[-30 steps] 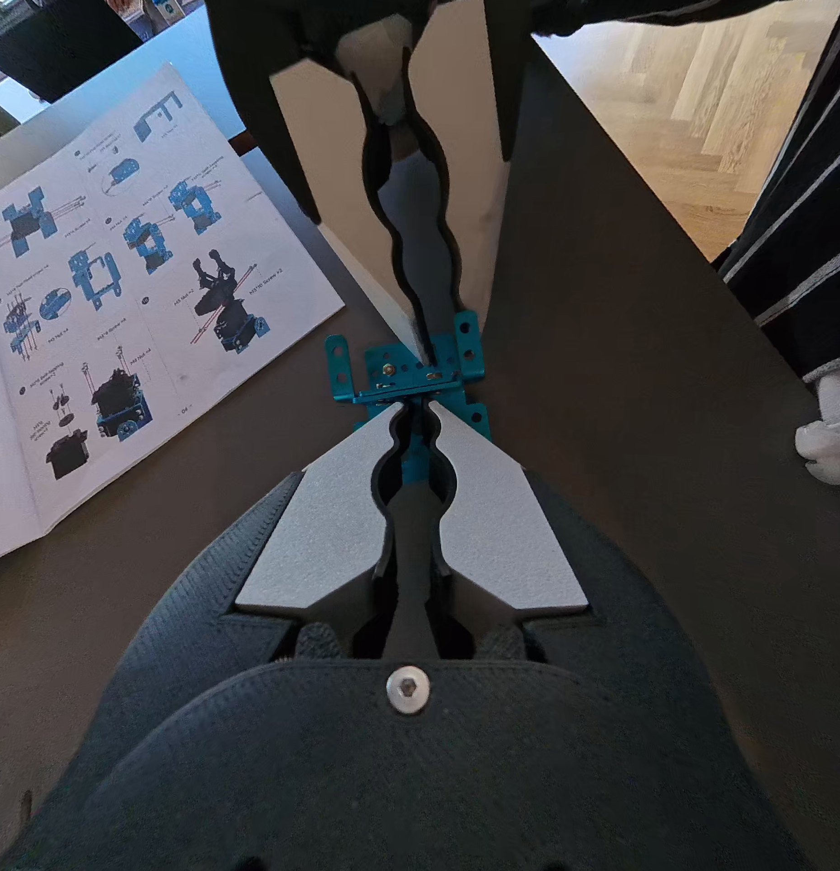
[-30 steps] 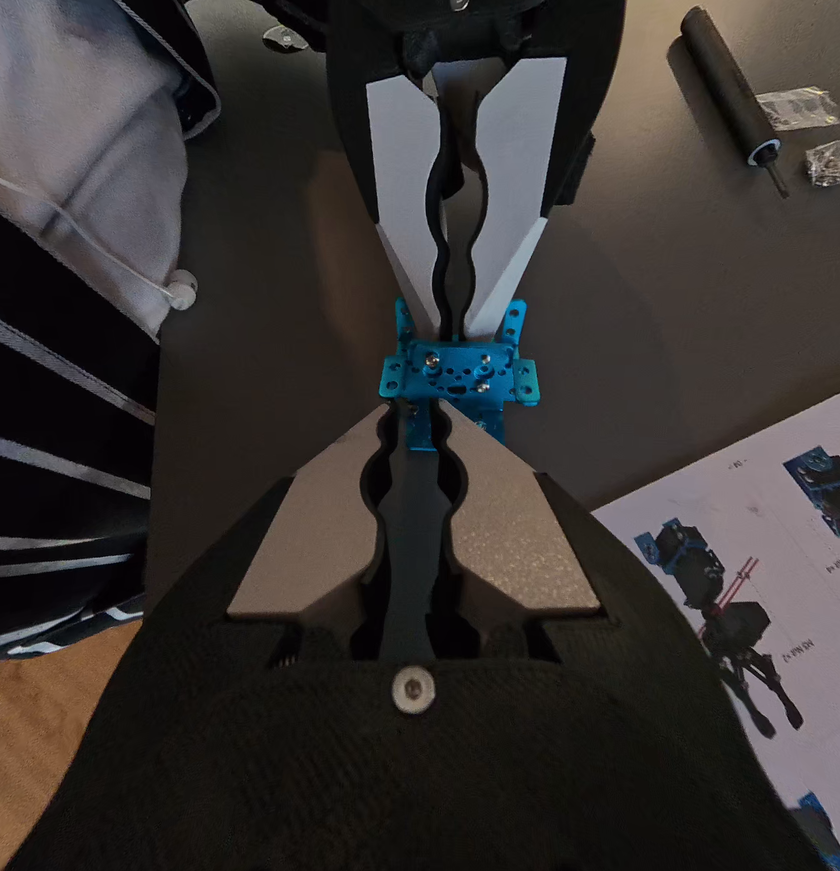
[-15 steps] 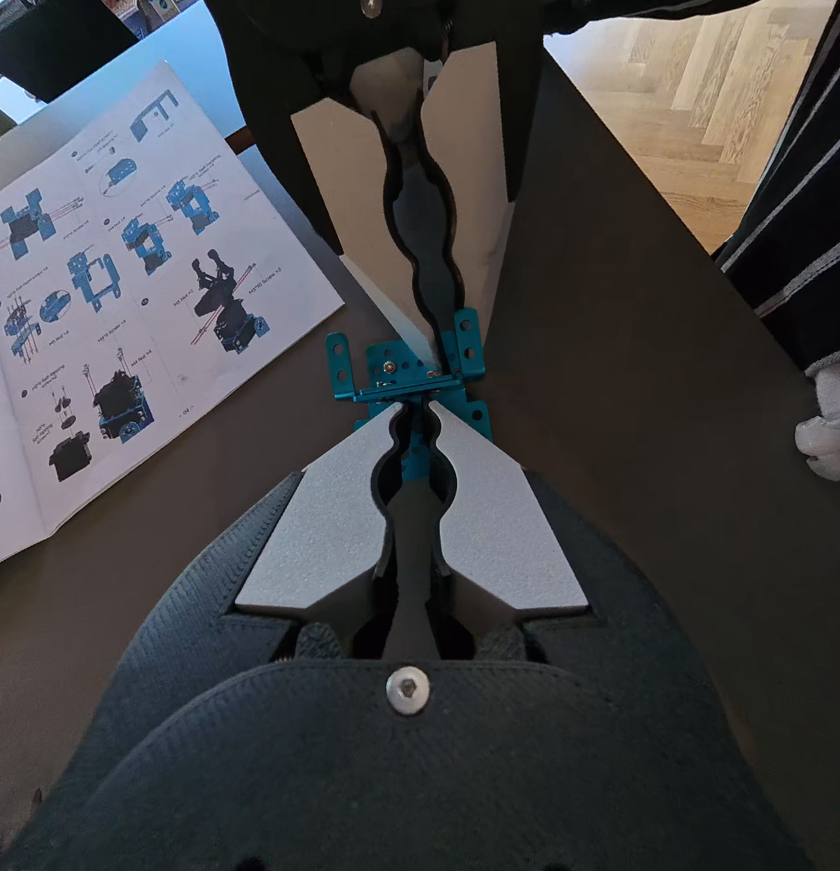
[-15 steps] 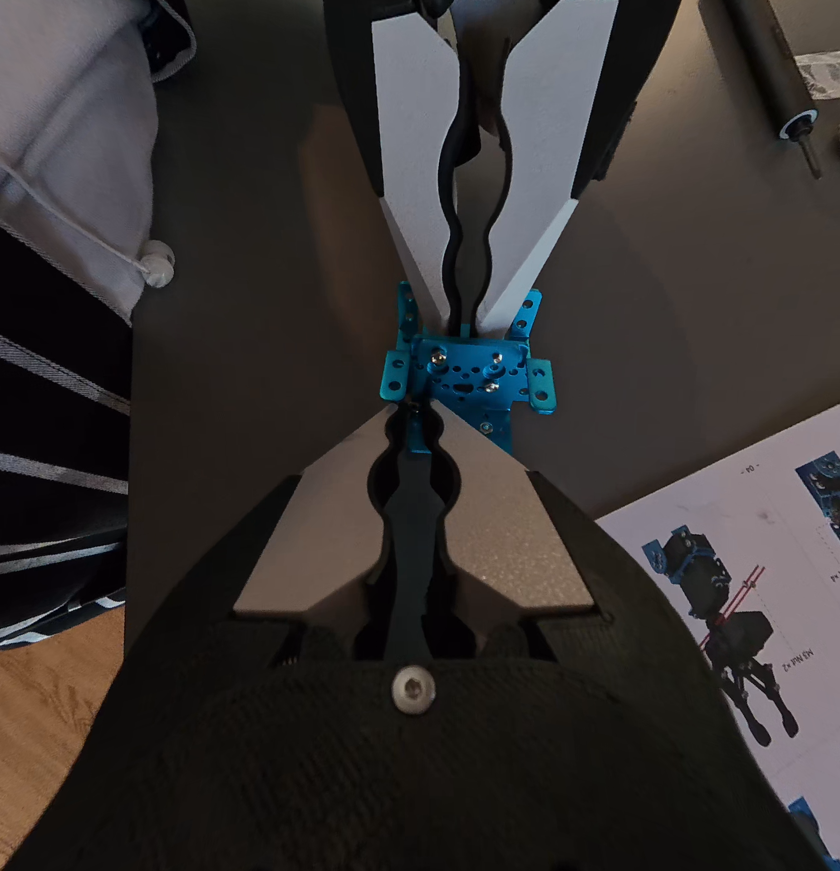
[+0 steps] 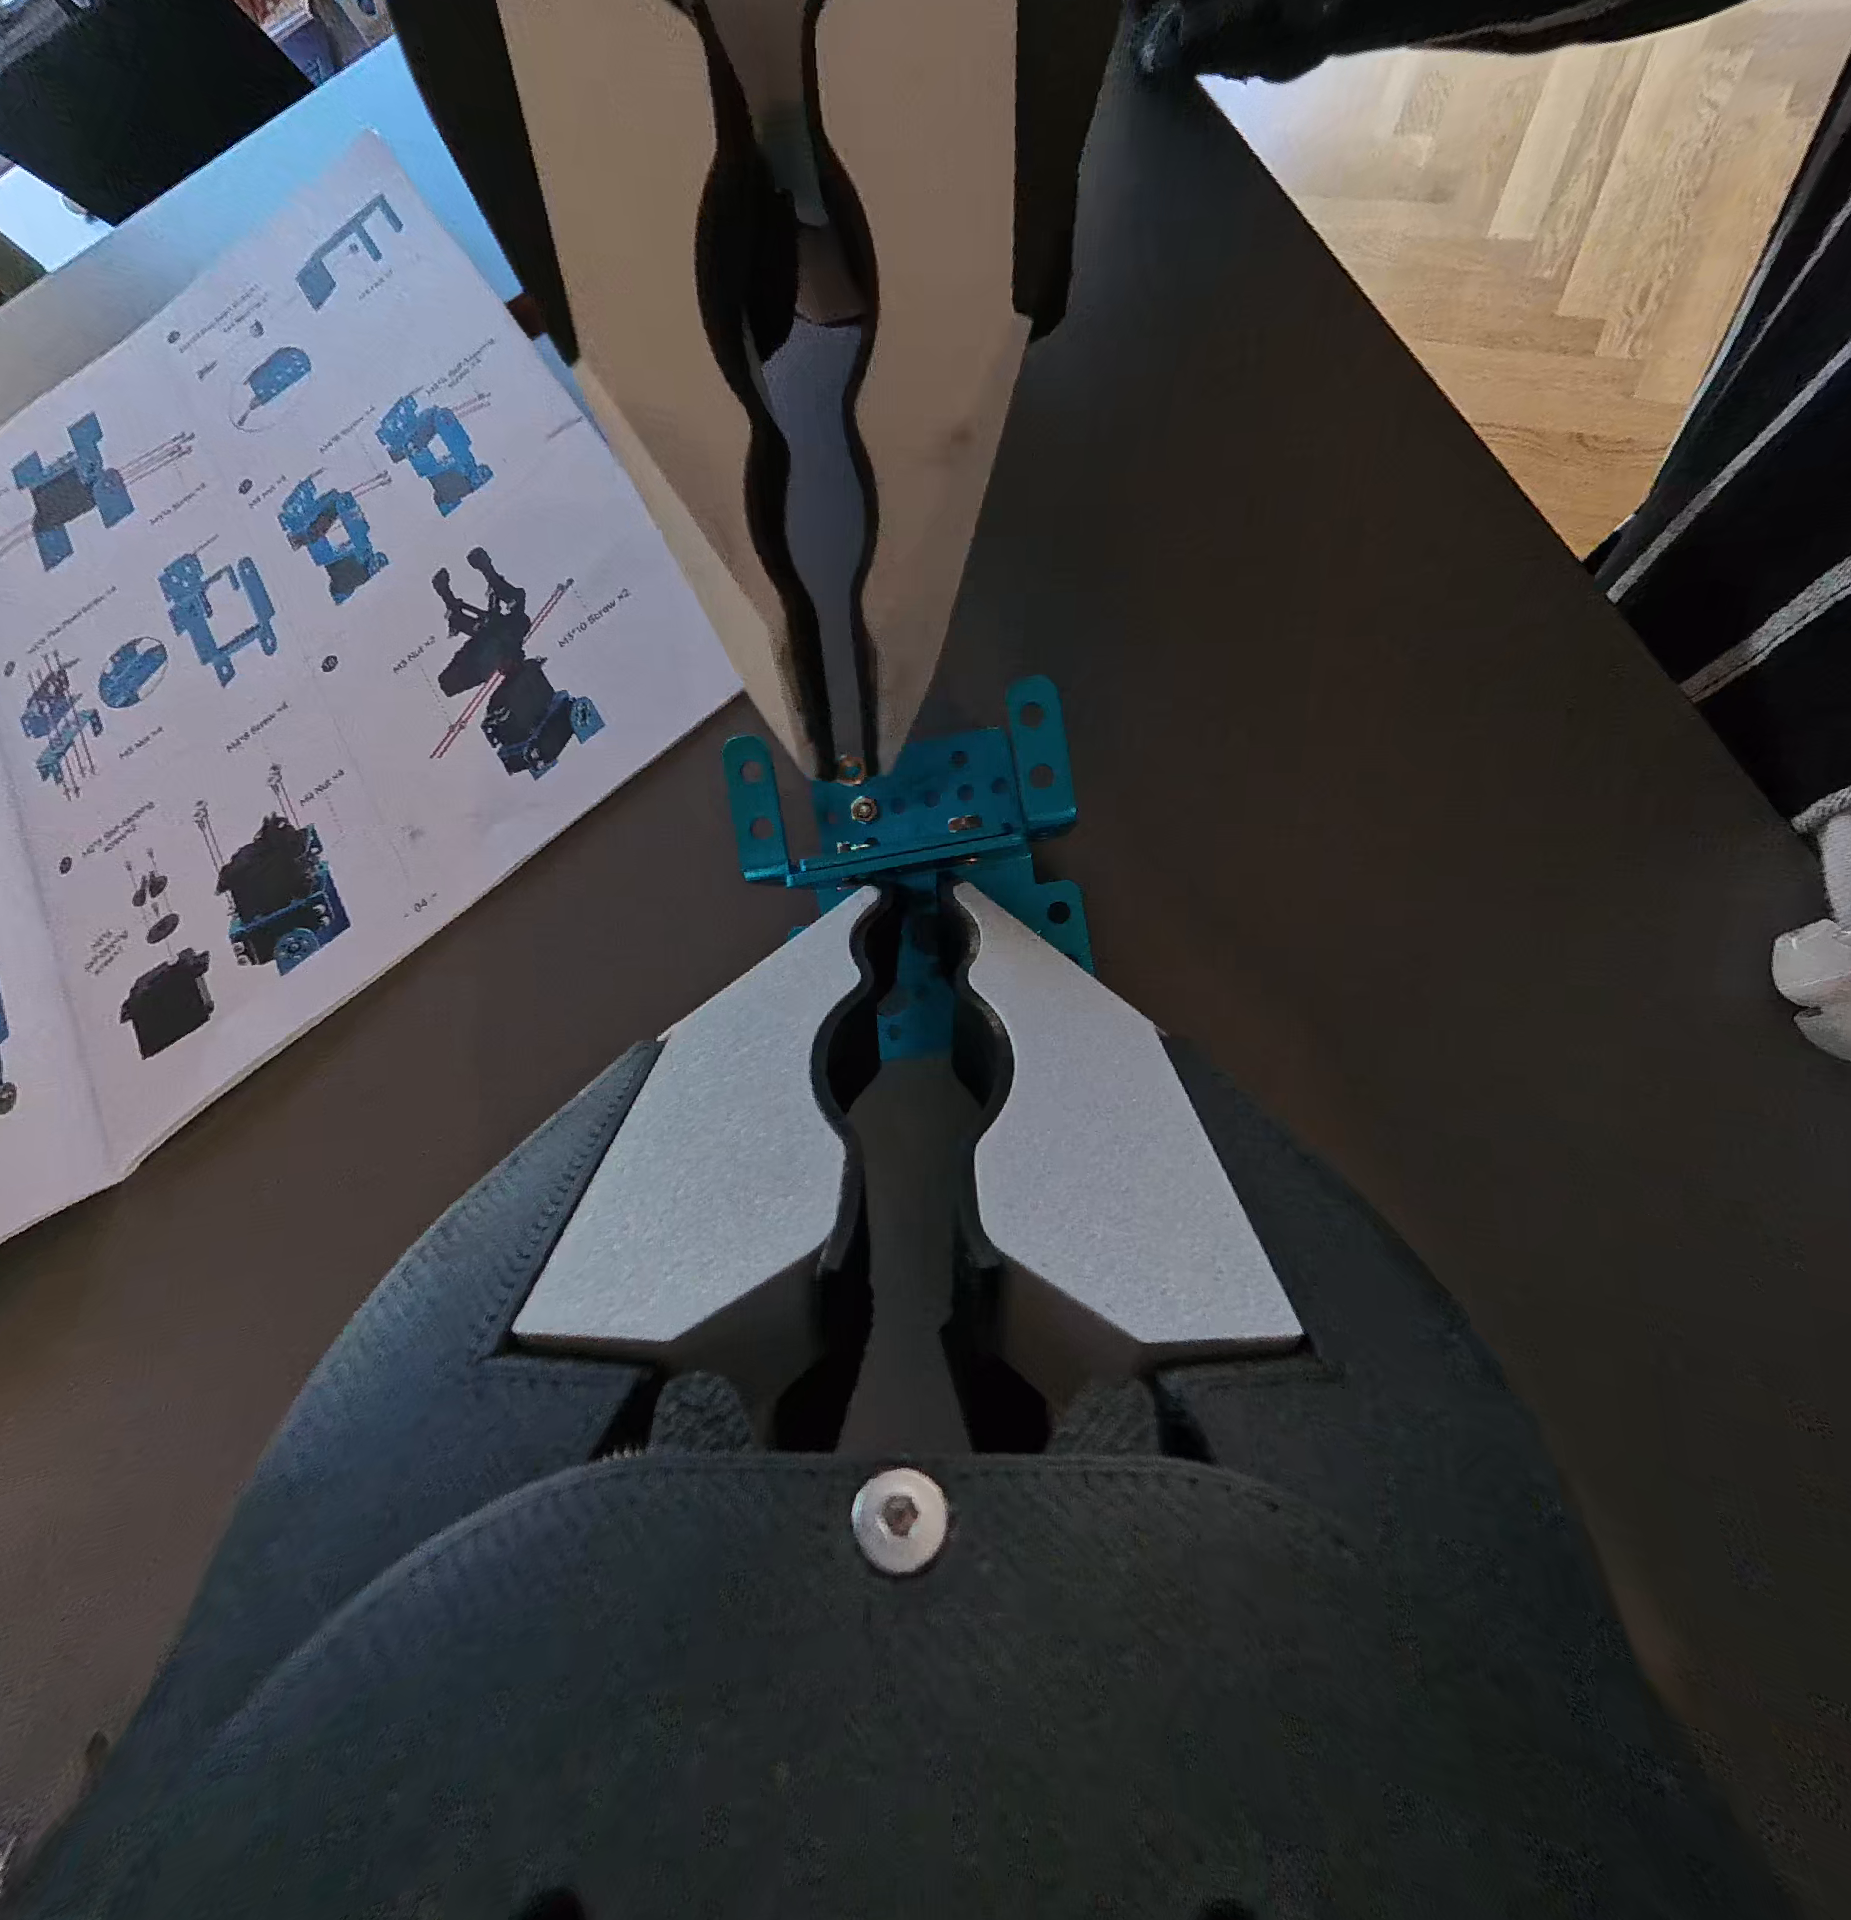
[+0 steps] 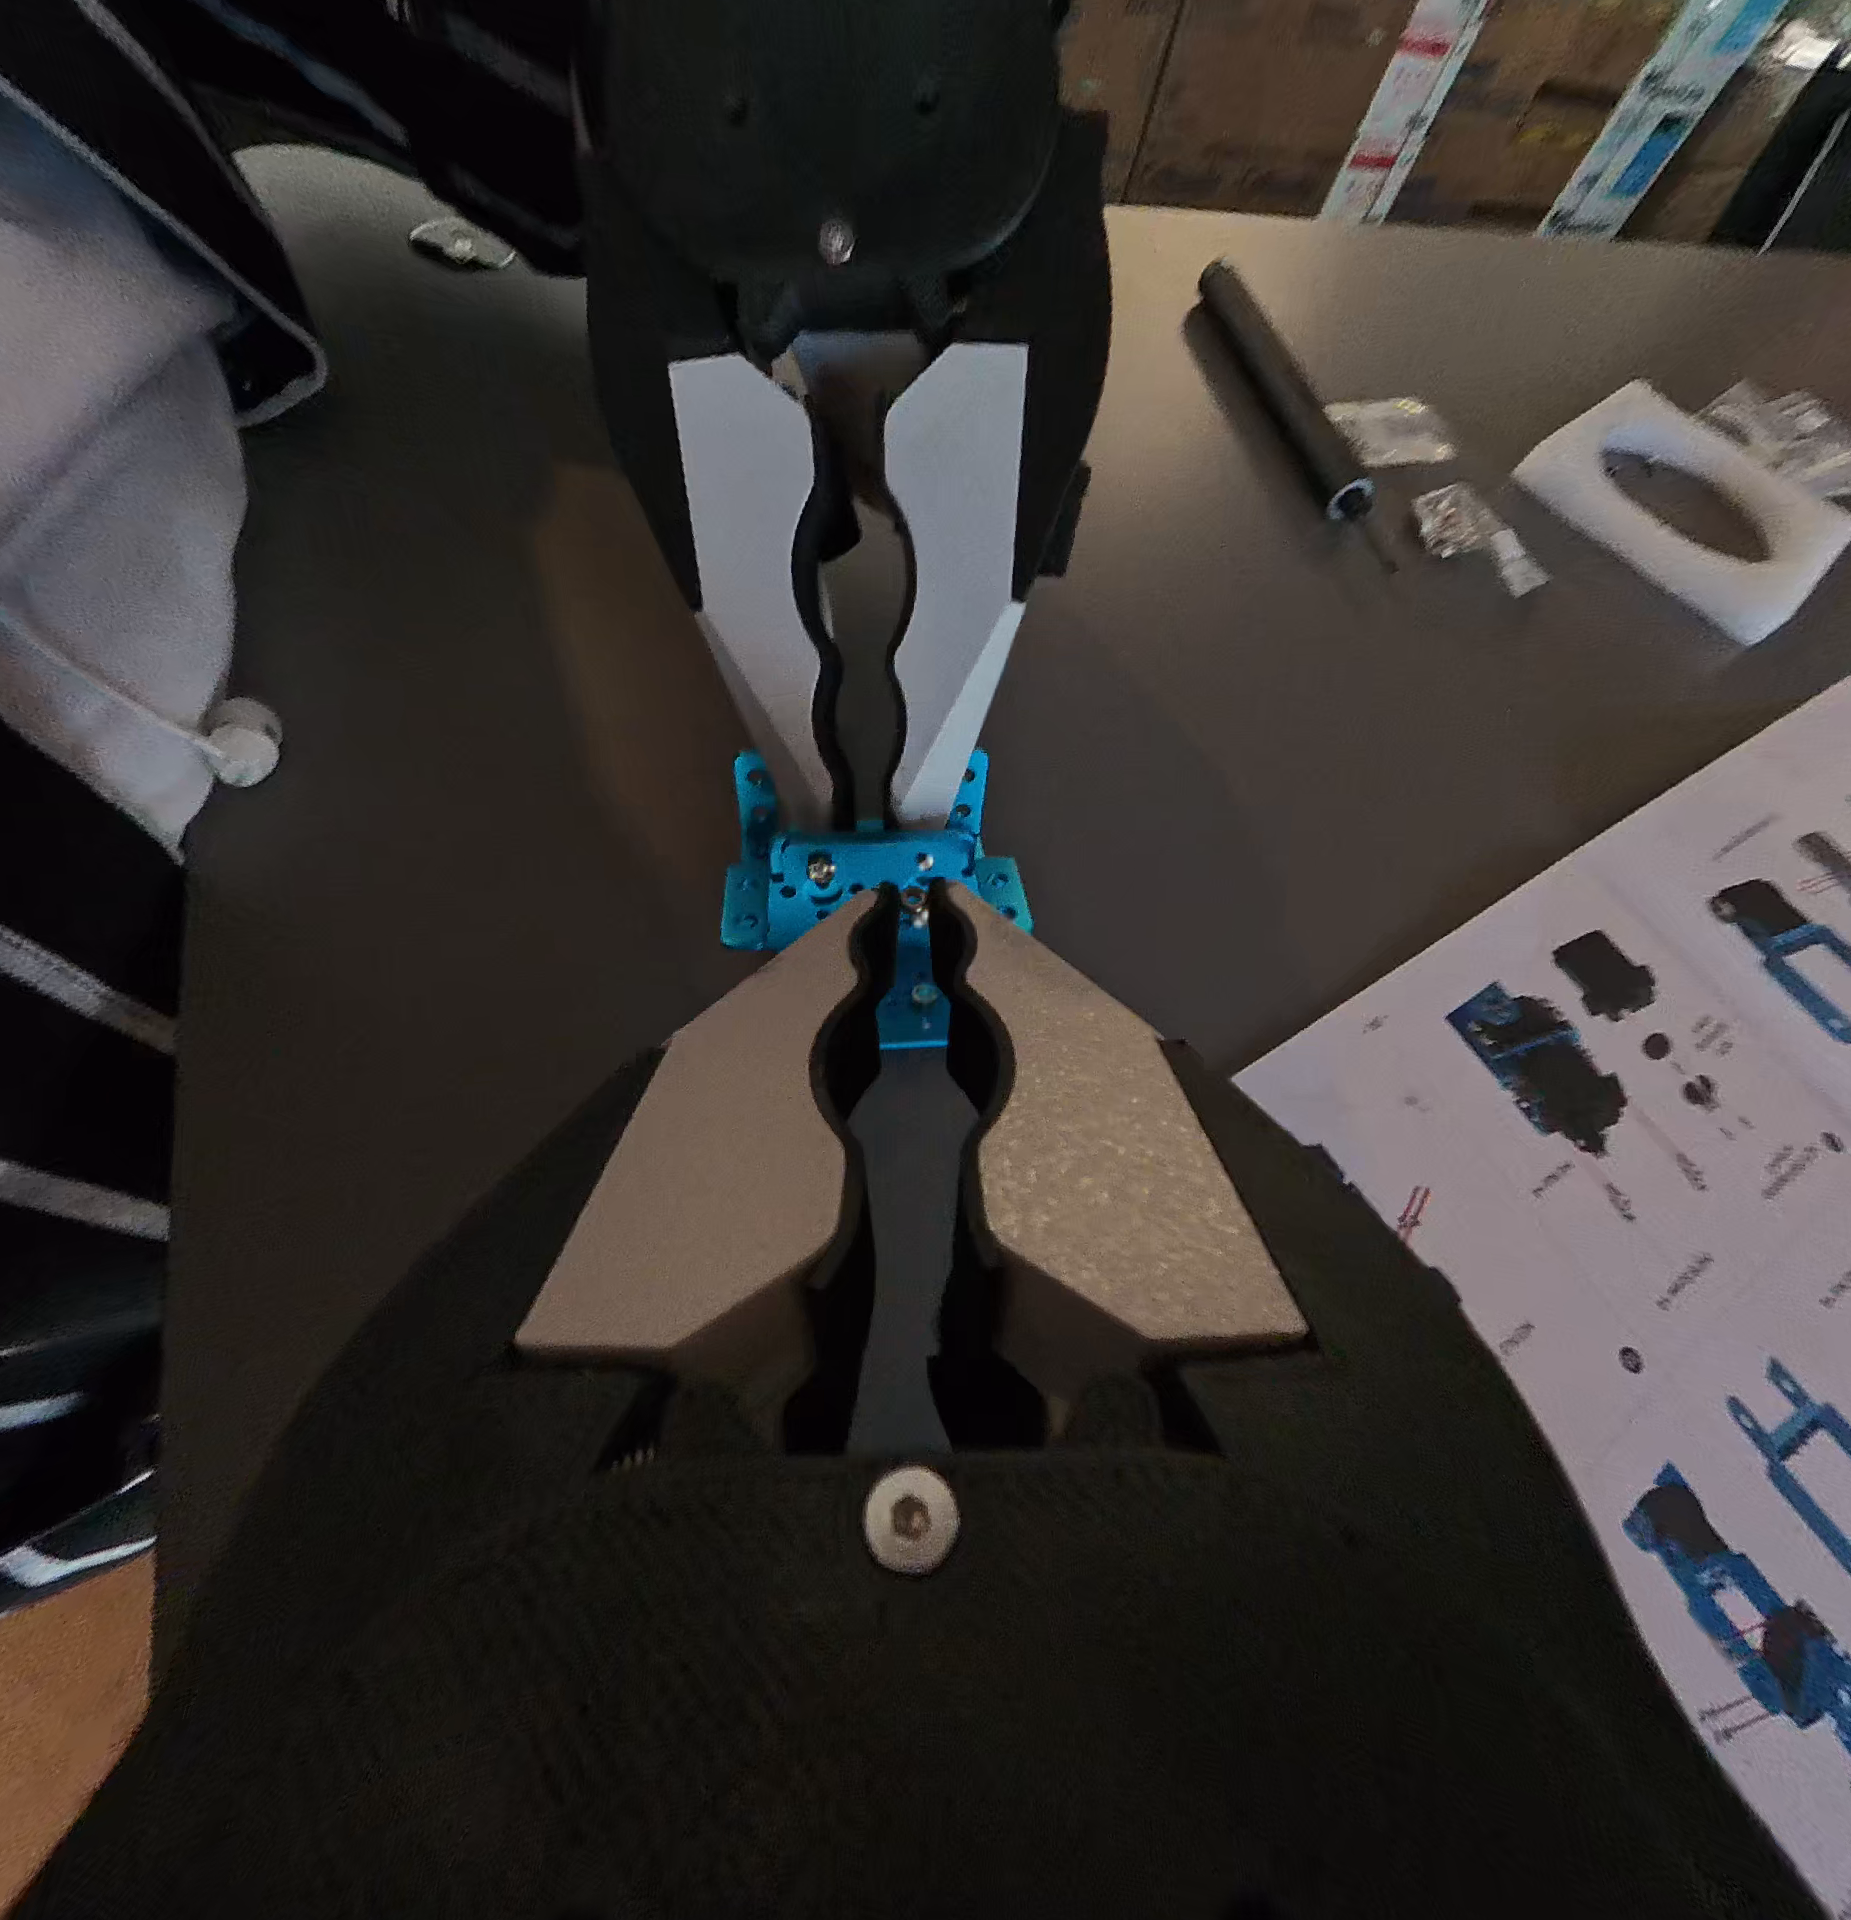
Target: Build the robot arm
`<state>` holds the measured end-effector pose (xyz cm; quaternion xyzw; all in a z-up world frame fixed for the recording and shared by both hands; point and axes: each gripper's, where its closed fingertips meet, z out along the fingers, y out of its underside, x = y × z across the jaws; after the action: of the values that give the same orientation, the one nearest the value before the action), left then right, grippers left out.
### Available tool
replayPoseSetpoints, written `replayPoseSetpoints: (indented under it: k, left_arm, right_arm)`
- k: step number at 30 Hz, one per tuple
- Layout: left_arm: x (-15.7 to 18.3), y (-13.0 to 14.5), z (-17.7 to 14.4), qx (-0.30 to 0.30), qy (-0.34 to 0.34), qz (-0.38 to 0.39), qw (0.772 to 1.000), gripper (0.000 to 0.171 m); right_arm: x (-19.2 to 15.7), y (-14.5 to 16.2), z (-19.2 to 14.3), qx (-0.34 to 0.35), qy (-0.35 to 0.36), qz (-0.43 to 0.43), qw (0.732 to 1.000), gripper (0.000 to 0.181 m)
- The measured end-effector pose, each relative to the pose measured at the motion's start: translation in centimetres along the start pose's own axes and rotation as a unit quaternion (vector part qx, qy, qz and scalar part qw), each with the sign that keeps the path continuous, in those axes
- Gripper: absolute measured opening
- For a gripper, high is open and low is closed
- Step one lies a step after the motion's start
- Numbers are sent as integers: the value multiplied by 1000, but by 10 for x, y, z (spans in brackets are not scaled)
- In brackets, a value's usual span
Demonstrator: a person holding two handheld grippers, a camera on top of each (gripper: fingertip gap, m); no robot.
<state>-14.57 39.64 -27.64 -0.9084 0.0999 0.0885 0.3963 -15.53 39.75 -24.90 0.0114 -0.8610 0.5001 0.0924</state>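
Observation:
A blue metal bracket assembly [image 5: 926,821] with rows of holes and a few screws rests on the dark table [image 5: 1316,935]. My left gripper [image 5: 916,894] is shut on its near edge; in the right wrist view its white fingers [image 6: 744,582] come down onto the bracket [image 6: 859,868] from the far side. My right gripper [image 6: 905,896] is shut on a small brass-coloured fastener [image 6: 914,909] right over the bracket's top plate. In the left wrist view the right gripper [image 5: 848,758] holds that fastener [image 5: 848,767] at the plate's left part.
An open instruction booklet [image 5: 277,675] lies left of the bracket, and also shows in the right wrist view [image 6: 1627,1143]. A black rod [image 6: 1285,395], small hardware bags [image 6: 1461,520] and a white foam piece [image 6: 1690,509] lie farther off. The table edge and wooden floor [image 5: 1523,260] and a person's striped clothing [image 5: 1783,520] are close. Both grippers' tips are close together, under 4 cm apart.
The right gripper has moved closer over the bracket and shifted toward its left part in the left view. The right view has tilted up. The left gripper keeps its hold.

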Motion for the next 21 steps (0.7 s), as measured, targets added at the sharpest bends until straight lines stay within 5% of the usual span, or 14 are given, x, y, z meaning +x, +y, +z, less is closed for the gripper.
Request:
replayPoseSetpoints:
  k: [21]
  left_arm:
    - [-3,0,1,-3,3,17,1000,10]
  right_arm:
    - [5,-1,6,21,10,-7,1000,5]
